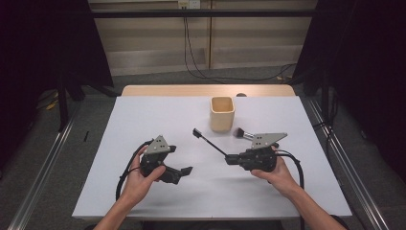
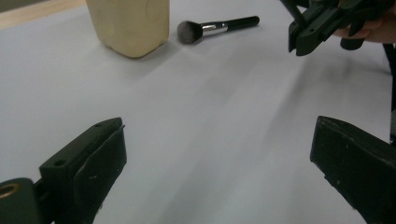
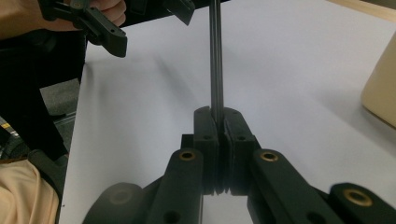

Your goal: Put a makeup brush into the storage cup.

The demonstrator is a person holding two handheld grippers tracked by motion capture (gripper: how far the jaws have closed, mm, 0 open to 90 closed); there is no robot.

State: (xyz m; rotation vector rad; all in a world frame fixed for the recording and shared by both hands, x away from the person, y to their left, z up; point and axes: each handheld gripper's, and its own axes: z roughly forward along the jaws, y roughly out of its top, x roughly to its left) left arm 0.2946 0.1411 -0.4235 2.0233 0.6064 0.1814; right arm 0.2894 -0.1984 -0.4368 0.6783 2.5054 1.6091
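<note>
Right gripper [image 3: 218, 122] clamps a thin black brush [image 1: 209, 141] above the desk [image 1: 143, 120]; left gripper [image 2: 219, 154] gapes, holding nothing | makeup brush [image 2: 215, 28] lies beside cream cup [image 1: 222, 113]

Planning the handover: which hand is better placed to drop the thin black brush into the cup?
Right. The right gripper is already shut on the thin black brush, near the cup; the left gripper is open.

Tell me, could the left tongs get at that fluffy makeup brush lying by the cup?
Probably yes. The left tongs stand open and empty, and bare table runs up to the makeup brush beside the beige cup. The right tongs, holding a thin black stick, sit off to one side.
</note>
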